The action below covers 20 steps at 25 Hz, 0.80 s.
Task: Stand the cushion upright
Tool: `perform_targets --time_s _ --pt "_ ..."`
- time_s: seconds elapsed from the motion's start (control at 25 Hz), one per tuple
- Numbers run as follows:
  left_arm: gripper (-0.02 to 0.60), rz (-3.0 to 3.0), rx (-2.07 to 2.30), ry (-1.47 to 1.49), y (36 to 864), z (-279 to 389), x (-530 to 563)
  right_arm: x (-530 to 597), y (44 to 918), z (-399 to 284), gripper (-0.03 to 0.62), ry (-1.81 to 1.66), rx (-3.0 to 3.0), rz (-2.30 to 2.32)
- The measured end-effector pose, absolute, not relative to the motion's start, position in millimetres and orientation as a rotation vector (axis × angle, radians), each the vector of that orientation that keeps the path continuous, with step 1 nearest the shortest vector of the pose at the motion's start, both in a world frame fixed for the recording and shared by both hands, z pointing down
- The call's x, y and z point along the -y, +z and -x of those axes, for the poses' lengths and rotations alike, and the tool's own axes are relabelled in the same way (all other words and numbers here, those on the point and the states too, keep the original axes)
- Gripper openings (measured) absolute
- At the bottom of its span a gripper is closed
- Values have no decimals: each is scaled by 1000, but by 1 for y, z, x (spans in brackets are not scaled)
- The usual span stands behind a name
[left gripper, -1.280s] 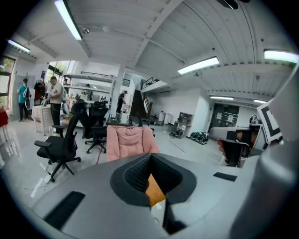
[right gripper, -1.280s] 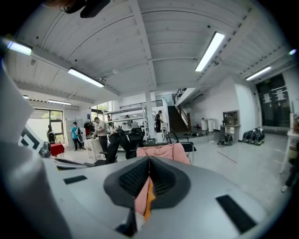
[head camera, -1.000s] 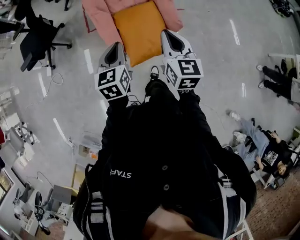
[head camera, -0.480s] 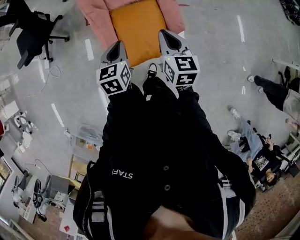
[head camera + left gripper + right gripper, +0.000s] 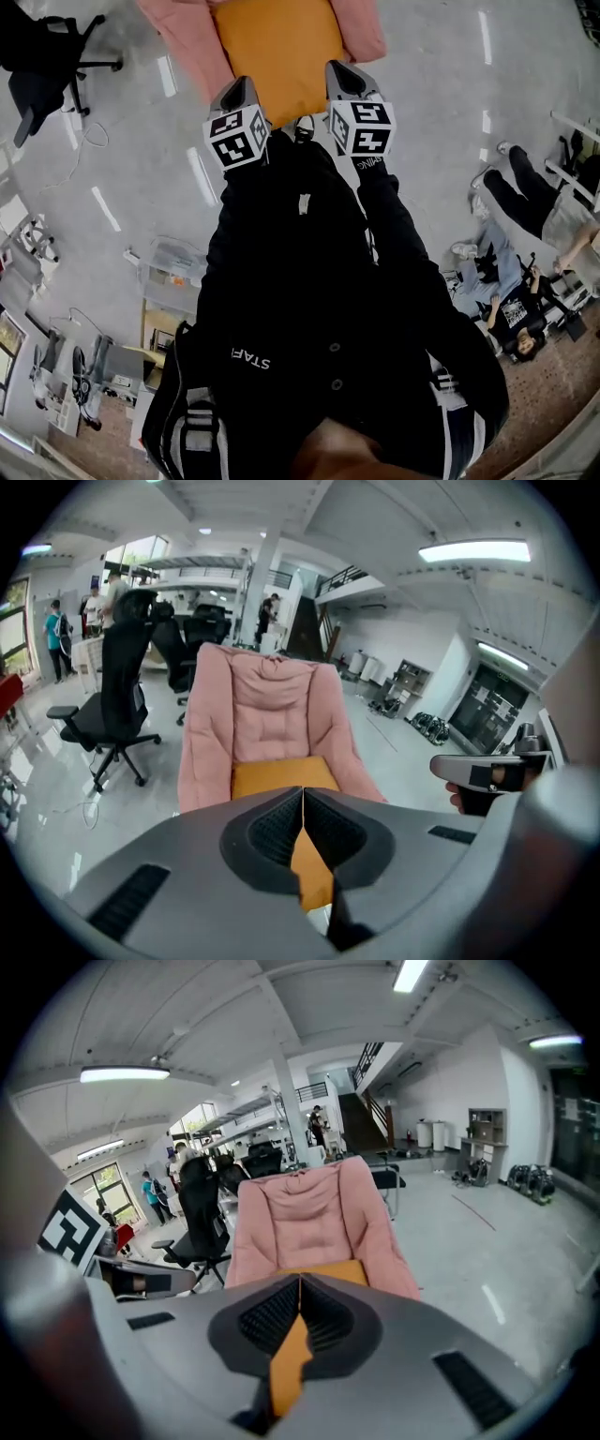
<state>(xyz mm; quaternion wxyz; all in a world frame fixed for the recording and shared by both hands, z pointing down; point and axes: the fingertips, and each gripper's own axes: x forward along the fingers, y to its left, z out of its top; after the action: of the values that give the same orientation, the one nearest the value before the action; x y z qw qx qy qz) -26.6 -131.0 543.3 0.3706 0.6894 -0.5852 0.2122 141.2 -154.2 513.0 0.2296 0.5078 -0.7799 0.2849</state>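
Observation:
An orange cushion (image 5: 277,52) lies flat on the seat of a pink padded chair (image 5: 178,37). In the head view my left gripper (image 5: 236,92) hangs by the cushion's near left corner and my right gripper (image 5: 343,75) by its near right edge. Both are shut with nothing between the jaws, and I cannot tell whether either touches the cushion. The left gripper view shows the cushion (image 5: 281,775) beyond the shut left gripper (image 5: 303,799), with the pink chair's back (image 5: 267,710) upright behind it. The right gripper view shows the cushion (image 5: 337,1269) past the shut right gripper (image 5: 300,1288).
A black office chair (image 5: 42,56) stands left of the pink chair on the grey floor (image 5: 441,112). People sit and stand at the right (image 5: 525,319). Desks with clutter (image 5: 56,375) are at the lower left. Another black office chair (image 5: 117,705) stands left in the left gripper view.
Both grippers have dropped lower and moved forward toward the cushion's near edge. The pink chair and cushion have slid up in the head view. Both stayed shut.

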Motion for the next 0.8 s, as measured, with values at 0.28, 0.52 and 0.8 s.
perform_targets --time_s 0.28,0.52,0.8 --pt "3 -1644 1412 638 684 31 162 188 663 -148 15 888 1974 -1332" --pt "27 -1580 1355 719 782 29 179 214 767 -149 111 924 1875 -1244" --pt "219 -1490 1281 847 851 27 182 217 853 -155 245 977 1724 -1152"
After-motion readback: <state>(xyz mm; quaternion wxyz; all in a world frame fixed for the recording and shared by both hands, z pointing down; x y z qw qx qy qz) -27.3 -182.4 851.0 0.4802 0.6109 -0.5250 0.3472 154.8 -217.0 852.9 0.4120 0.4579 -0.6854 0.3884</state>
